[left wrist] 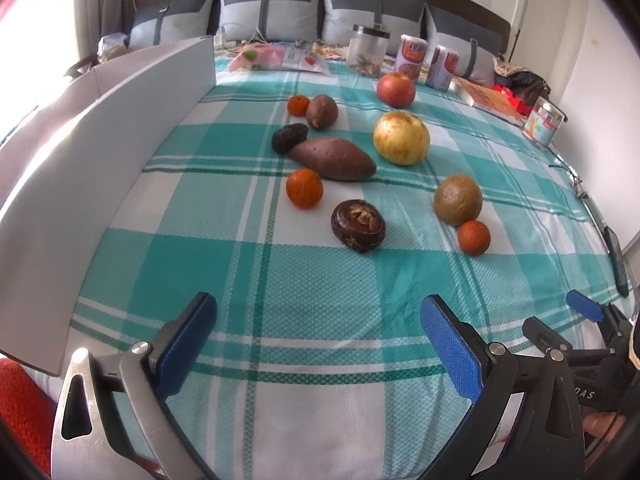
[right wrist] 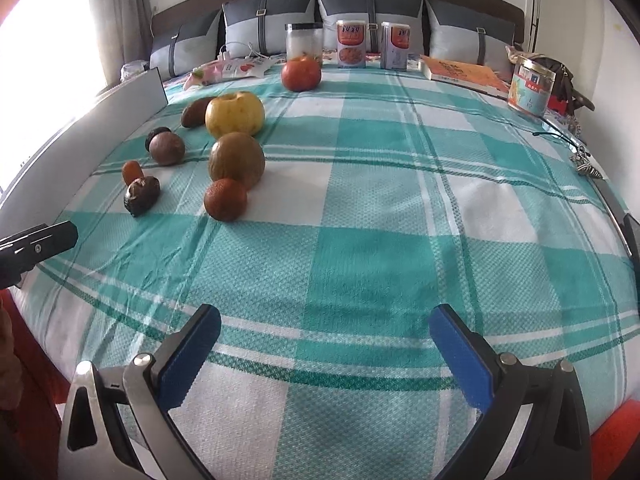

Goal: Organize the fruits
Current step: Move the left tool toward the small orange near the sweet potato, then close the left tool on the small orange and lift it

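Teal-checked cloth carries the scattered fruits, all well ahead of me: the nearest tangerine touches a brownish pear. Both my left gripper and right gripper hang empty, jaws wide apart. I should approach low, straddle the tangerine squarely, and close gently.

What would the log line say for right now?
phase: start | left gripper: open, empty | right gripper: open, empty | fruits: scattered on checked cloth, untouched
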